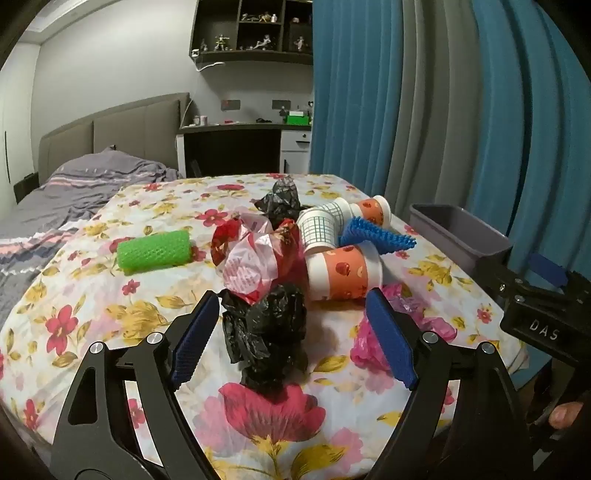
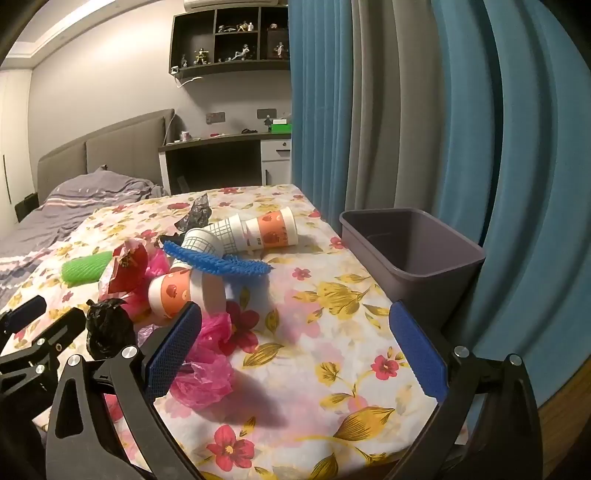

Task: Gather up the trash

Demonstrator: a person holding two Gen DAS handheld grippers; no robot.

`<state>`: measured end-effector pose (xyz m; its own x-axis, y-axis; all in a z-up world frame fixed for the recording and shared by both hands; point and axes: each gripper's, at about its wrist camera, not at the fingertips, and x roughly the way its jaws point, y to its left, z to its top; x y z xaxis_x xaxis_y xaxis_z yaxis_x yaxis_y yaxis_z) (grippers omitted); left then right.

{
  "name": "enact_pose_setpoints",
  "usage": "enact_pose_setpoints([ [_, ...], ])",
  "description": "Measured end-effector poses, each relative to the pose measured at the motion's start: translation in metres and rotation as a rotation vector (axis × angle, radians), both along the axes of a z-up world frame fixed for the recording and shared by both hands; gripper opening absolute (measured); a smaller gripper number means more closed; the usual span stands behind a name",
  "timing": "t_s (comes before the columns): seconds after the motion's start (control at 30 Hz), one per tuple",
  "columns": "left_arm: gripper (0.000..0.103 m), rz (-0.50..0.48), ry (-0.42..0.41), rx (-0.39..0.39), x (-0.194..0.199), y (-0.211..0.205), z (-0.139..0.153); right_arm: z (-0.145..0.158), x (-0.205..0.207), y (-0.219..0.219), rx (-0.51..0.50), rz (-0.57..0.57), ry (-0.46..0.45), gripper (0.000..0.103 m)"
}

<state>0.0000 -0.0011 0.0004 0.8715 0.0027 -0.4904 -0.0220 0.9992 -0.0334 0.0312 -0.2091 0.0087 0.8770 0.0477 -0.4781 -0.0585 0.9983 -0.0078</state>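
1. My left gripper [image 1: 293,308] tilts downward, jaws spread wide, pads pressing nothing.
2. My right gripper [image 2: 295,325] tilts downward too, jaws at their widest, nothing gripped.
3. Fingertip [image 1: 563,415] visible at left view's lower right.

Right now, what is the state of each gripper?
Left gripper: open, black bag between its jaws, not gripped.
Right gripper: open, empty.

grey bed [image 1: 74,192], blue curtains [image 1: 443,110], wall shelf of figurines [image 1: 255,29], desk [image 1: 236,129]

Dim, warm indoor light from a ceiling strip, soft shadows, strong fisheye bending and dark corners.
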Motion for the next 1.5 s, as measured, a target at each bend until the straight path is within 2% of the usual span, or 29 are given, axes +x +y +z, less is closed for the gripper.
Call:
enact_pose_setpoints([
  [0.07,0.080,0.001,-0.006,-0.025,0.001,0.004,0.000,0.000,0.000,0.000,-0.001,0.001,0.001,0.098],
  [0.4,0.081,0.003,-0.030,-0.014,-0.004,0.001,0.004,0.000,0.000,-0.001,0.000,0.001,-0.001,0.098],
  [1.5,0.080,0.009,-0.029,-0.036,-0.001,0.000,0.004,-0.001,-0.003,-0.003,0.004,0.002,-0.006,0.098],
])
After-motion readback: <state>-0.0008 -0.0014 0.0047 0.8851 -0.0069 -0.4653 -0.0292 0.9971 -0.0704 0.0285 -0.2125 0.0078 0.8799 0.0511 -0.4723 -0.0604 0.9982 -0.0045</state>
